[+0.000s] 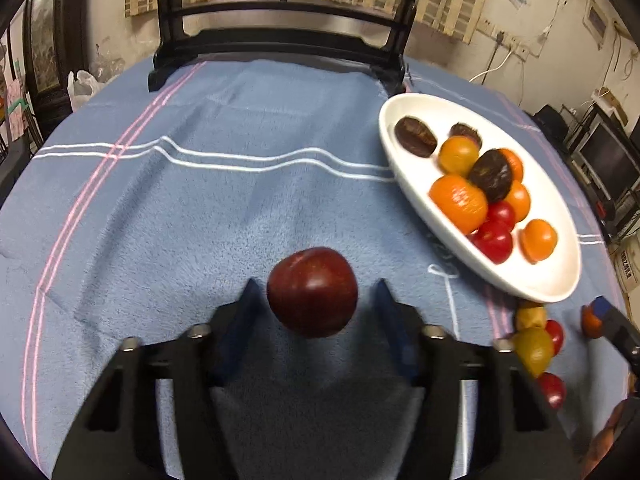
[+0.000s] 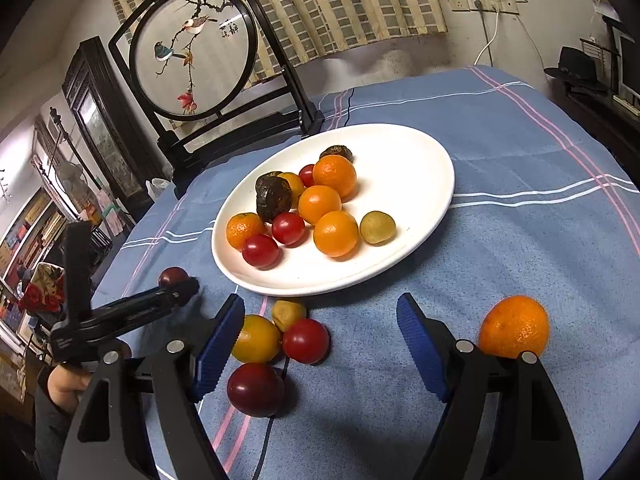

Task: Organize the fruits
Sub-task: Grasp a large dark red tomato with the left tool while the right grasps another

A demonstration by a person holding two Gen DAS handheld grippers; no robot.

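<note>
A dark red plum lies on the blue cloth between the fingers of my left gripper. The left pad is almost against it and a gap shows at the right pad, so the jaws stand open around it. The same plum and left gripper appear in the right wrist view. A white oval plate holds several oranges, cherry tomatoes and dark fruits. My right gripper is open over loose fruit: a yellow one, a greenish one, a red tomato and a second plum.
An orange sits alone to the right of my right gripper. A black-framed round bird screen stands at the table's far edge behind the plate. A person's hand holds the left gripper. Shelves and furniture surround the table.
</note>
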